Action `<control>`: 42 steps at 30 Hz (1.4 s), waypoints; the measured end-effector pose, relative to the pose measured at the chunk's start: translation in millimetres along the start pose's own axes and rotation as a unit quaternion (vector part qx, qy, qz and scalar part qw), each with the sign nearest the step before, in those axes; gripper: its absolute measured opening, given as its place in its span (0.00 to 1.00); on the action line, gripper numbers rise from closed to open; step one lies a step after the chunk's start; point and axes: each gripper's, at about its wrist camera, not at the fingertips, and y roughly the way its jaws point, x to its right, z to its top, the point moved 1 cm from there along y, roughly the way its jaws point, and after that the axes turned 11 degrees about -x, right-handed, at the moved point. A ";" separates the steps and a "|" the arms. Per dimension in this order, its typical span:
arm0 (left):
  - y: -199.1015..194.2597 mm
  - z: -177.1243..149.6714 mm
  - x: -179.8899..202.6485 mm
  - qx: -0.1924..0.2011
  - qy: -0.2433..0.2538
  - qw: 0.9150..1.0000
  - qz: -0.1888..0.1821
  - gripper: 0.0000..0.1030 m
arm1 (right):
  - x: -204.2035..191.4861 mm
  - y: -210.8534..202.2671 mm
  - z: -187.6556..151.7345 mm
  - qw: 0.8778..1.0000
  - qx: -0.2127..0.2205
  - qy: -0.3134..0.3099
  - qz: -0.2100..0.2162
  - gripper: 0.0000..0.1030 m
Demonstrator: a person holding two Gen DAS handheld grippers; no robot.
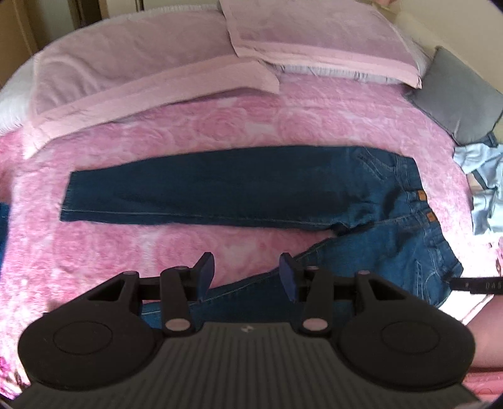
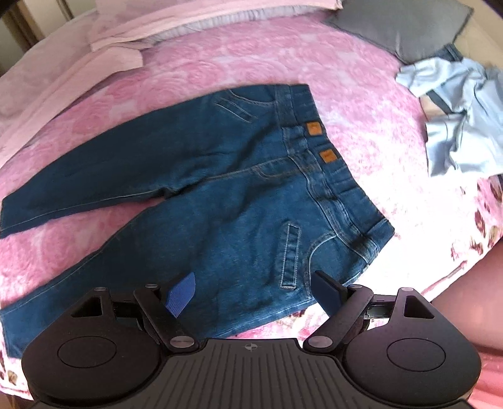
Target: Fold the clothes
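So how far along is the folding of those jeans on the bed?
Barely begun. Done: the jeans lie spread flat on the pink bedspread, legs apart in a V, no fold made. In hand: nothing; the left gripper and right gripper hover over the nearer leg with jaws open and empty. Left: every fold of the jeans, then the crumpled light blue garment beside the grey cushion.

Bedroom: pink bedspread (image 1: pixel 195 126), pillows (image 1: pixel 314 34)
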 end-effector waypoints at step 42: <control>317.0 247.1 10.4 -0.036 0.299 0.952 -0.062 0.40 | 55.8 221.2 362.9 0.906 -0.005 -0.410 0.109 0.61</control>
